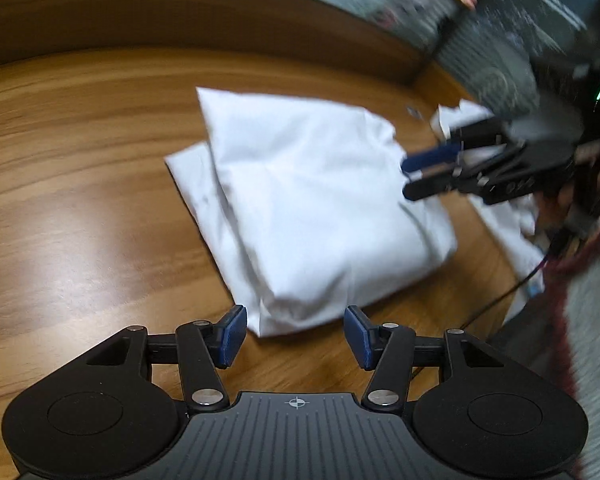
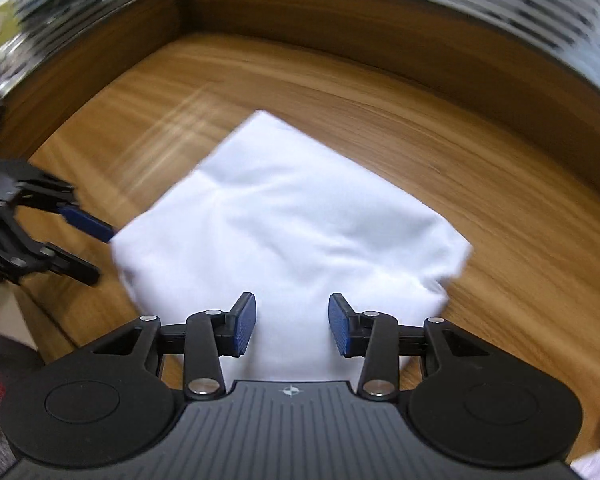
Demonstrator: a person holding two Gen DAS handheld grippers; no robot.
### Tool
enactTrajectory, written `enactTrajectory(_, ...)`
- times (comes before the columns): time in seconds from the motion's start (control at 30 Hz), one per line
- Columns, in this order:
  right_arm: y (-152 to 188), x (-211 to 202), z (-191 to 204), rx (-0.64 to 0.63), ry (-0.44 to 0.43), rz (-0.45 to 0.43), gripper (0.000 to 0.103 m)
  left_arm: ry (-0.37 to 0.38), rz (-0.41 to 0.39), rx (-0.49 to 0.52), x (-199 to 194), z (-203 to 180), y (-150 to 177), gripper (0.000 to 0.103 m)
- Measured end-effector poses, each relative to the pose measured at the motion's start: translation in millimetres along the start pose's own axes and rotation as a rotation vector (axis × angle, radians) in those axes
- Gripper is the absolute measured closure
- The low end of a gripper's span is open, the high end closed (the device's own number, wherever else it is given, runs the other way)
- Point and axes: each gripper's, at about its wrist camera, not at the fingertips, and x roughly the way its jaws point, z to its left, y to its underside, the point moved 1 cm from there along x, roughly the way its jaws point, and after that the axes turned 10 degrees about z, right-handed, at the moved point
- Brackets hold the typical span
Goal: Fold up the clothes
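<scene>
A white folded garment [image 1: 312,208] lies on the wooden table [image 1: 80,200]; it also shows in the right wrist view [image 2: 292,232]. My left gripper [image 1: 296,334] is open and empty, just short of the garment's near corner; it also appears at the left of the right wrist view [image 2: 96,252]. My right gripper [image 2: 292,330] is open above the garment's near edge, holding nothing. In the left wrist view it [image 1: 410,180] hovers at the garment's right side, jaws apart.
A raised wooden rim [image 2: 340,32] runs around the back of the table. More white cloth [image 1: 508,232] lies at the right table edge. Dark cables [image 1: 500,300] hang off the right side.
</scene>
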Motion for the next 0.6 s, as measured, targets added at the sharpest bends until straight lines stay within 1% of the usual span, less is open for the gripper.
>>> enactTrajectory(0.07, -6, -2, 17, -0.078, -0.024, 0.001, 0.057, -0.005, -0.001, 0.045, 4, -2, -1, 0.047)
enactTrajectory(0.17, -15, 2, 37, -0.172, -0.053, 0.027, 0.057, -0.001, -0.008, 0.103, 7, -4, -8, 0.047)
enactTrajectory(0.3, -24, 15, 53, -0.259, -0.035, 0.071, 0.057, 0.005, 0.005, 0.203, 13, -8, -14, 0.047)
enactTrajectory(0.37, -26, 21, 54, -0.264, -0.027, 0.087, 0.057, 0.016, 0.017, 0.231, 17, -8, -15, 0.047)
enactTrajectory(0.47, -29, 27, 51, -0.236, -0.025, 0.1, 0.057, 0.049, 0.042, 0.272, 19, -7, -15, 0.046)
enactTrajectory(0.57, -31, 30, 48, -0.206, -0.021, 0.104, 0.057, 0.12, 0.083, 0.296, 19, -6, -14, 0.049)
enactTrajectory(0.6, -31, 31, 47, -0.2, -0.018, 0.106, 0.057, 0.144, 0.096, 0.299, 19, -5, -13, 0.053)
